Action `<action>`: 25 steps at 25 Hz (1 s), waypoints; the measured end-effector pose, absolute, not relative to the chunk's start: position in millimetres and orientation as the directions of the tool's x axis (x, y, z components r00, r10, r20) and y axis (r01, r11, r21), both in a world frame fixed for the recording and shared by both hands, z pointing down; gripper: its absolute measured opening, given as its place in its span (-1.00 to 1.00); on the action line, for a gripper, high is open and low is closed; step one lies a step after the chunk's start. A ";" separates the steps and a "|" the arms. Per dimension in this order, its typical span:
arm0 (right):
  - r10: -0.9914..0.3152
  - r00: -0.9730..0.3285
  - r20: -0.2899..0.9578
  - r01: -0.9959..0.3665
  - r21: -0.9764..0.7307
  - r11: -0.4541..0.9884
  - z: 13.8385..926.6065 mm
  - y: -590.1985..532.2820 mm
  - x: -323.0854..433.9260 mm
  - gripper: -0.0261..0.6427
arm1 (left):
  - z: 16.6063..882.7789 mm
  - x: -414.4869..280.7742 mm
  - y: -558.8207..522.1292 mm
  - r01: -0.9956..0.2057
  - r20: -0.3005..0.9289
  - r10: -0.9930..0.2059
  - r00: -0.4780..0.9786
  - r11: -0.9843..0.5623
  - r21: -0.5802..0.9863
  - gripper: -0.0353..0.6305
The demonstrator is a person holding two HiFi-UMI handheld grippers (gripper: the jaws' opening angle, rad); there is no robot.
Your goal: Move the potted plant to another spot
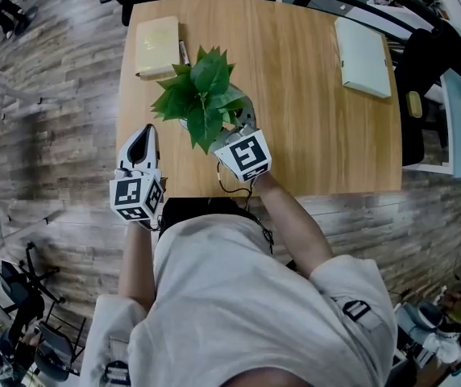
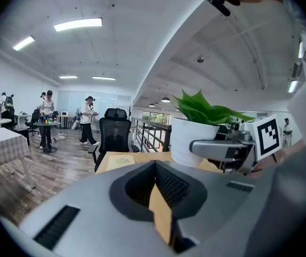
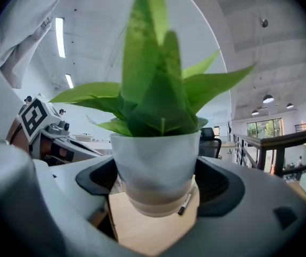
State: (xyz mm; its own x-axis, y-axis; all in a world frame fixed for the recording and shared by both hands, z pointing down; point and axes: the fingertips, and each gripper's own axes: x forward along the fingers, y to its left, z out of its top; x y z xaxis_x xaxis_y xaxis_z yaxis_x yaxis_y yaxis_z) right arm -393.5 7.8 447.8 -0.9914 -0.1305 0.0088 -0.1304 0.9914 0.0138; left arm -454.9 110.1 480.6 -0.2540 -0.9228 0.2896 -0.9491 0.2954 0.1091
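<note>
Clamping the potted plant (image 3: 155,159) by its smooth white pot is the right claw (image 3: 153,216), the left claw (image 2: 162,221) closed.

Light wood tabletop (image 1: 311,95) w/ pale yellow notepad (image 1: 156,45) at far-left corner, dark pen (image 1: 184,52) just beside it; flat white rectangular case (image 1: 363,56) at far right. Black office chair (image 2: 114,133) behind table, grey plank floor (image 1: 53,135) around.
</note>
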 end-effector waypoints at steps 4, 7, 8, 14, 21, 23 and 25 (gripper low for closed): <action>-0.148 -0.989 -0.003 -0.148 0.007 0.989 443.2 14.7 -386.3 0.44 | 476.4 -449.6 114.4 -0.950 0.273 -0.930 -0.246 0.287 0.120 -0.86; -0.157 -0.988 -0.007 -0.157 0.016 0.987 438.9 21.5 -383.3 0.44 | 475.3 -448.9 114.5 -0.956 0.267 -0.937 -0.226 0.266 0.124 -0.86; -0.162 -0.987 -0.007 -0.163 0.018 0.987 436.8 22.2 -381.6 0.44 | 473.8 -448.0 112.6 -0.959 0.264 -0.940 -0.216 0.255 0.124 -0.86; -0.217 -0.976 -0.008 -0.217 0.041 0.975 421.7 21.6 -377.4 0.44 | 463.4 -447.1 98.7 -0.979 0.242 -0.960 -0.138 0.170 0.115 -0.86; -0.334 -0.942 -0.018 -0.334 0.044 0.941 406.4 17.2 -369.5 0.44 | 456.5 -447.0 85.7 -0.993 0.232 -0.973 -0.009 0.036 0.110 -0.86; -0.373 -0.928 -0.016 -0.373 0.042 0.927 404.6 14.8 -364.6 0.44 | 453.6 -444.8 79.7 -0.993 0.221 -0.975 0.033 -0.008 0.115 -0.86; -0.407 -0.913 -0.013 -0.408 0.050 0.912 401.6 12.7 -358.3 0.44 | 452.0 -439.8 72.9 -0.992 0.214 -0.974 0.077 -0.053 0.118 -0.86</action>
State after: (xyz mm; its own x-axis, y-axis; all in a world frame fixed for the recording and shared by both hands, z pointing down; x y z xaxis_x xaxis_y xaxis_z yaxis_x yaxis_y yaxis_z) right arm -358.3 12.7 401.6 -0.9131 -0.4075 -0.0129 -0.4076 0.9118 0.0502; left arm -439.8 72.9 452.0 0.0775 -0.9737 0.2141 -0.9916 -0.0531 0.1176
